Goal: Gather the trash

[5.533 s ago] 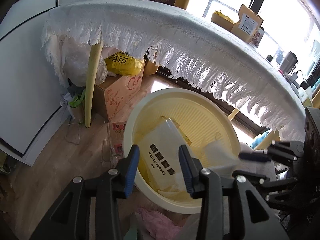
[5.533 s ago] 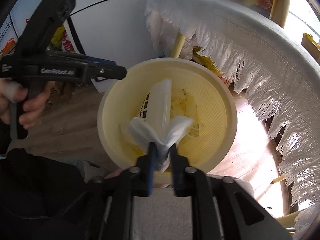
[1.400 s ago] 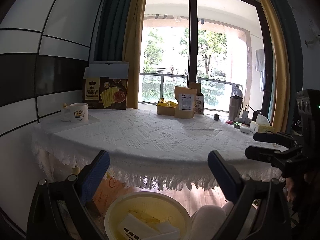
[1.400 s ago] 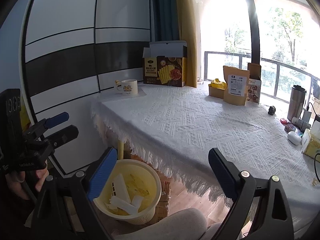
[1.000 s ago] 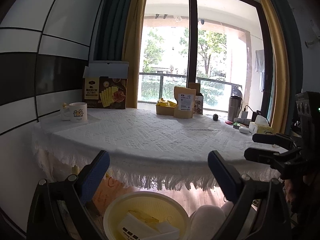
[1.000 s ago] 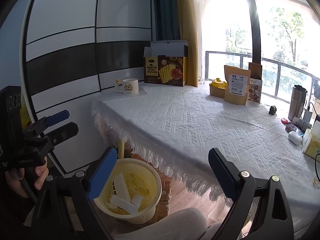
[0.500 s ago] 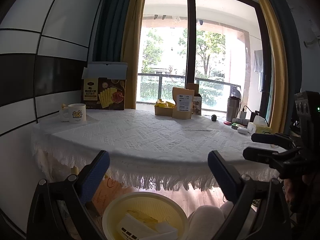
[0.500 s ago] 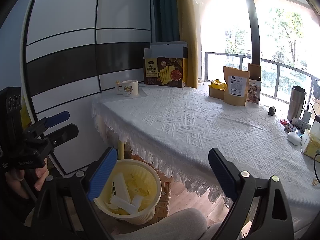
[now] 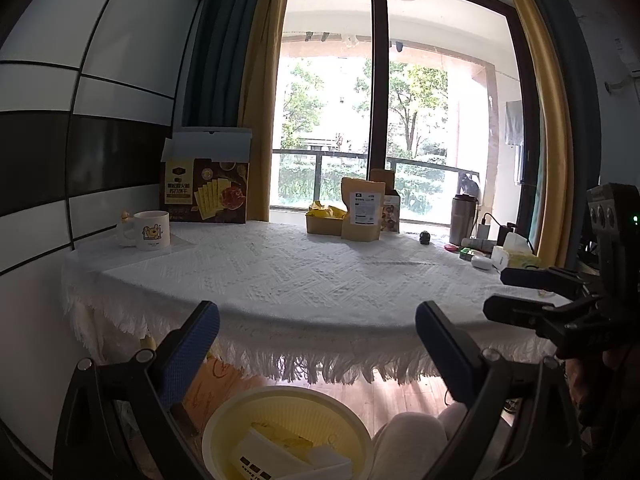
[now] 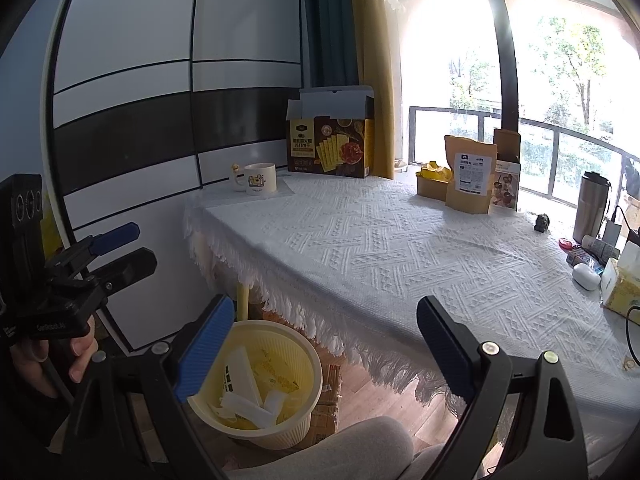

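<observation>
A pale yellow trash basket (image 9: pixel 240 416) (image 10: pixel 304 408) stands on the floor under the table's near edge. It holds white plastic wrappers (image 10: pixel 244 384) (image 9: pixel 260 454) and yellow scraps. My left gripper (image 9: pixel 318 344) is open wide and empty, held above the basket in front of the table. It also shows in the right wrist view (image 10: pixel 120 250). My right gripper (image 10: pixel 324 344) is open wide and empty. It also shows in the left wrist view (image 9: pixel 520 294) at the right.
The table has a white fringed cloth (image 9: pixel 312 276) (image 10: pixel 400 248). On it stand a mug (image 9: pixel 150 230), an open cracker box (image 10: pixel 330 142), brown pouches (image 10: pixel 470 176), a steel flask (image 10: pixel 590 206), a tissue box (image 10: pixel 622 280) and small items. A cardboard box (image 10: pixel 330 394) sits under the table.
Compared with 5.5 s ago, the right gripper has let go of the white wrapper into the basket and both grippers have risen and opened wide. Over the last second they barely move.
</observation>
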`<state>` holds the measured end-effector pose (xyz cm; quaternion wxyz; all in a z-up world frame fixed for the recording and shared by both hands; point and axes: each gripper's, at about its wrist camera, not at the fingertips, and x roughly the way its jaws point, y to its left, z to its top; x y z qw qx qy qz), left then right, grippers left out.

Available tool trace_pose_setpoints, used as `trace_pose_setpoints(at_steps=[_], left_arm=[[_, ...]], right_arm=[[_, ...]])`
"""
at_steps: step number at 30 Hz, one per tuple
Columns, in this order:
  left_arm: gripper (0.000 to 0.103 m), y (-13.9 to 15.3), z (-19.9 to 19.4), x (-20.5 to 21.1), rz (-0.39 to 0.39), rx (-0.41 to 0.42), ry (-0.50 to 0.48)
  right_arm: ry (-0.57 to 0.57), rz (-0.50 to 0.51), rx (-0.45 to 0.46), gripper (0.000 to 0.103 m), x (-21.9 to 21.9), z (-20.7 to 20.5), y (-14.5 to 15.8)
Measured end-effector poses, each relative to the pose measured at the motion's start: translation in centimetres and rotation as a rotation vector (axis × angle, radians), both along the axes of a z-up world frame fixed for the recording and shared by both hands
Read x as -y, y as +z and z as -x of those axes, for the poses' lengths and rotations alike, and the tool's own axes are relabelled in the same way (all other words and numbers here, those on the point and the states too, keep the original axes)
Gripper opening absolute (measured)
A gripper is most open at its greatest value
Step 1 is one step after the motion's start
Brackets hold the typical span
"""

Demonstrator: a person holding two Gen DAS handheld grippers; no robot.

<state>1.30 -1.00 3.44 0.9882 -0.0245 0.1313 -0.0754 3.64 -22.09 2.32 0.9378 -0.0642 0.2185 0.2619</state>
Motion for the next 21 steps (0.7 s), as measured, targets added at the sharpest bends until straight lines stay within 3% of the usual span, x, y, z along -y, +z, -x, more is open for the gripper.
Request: trace_pose_setpoints(at_steps=[21], left_arm=[[0.099,0.18,0.1,0.13,0.0,0.002,-0.002]], right_arm=[[0.001,-0.003,0.001,0.092,0.69,0.16,0.32]])
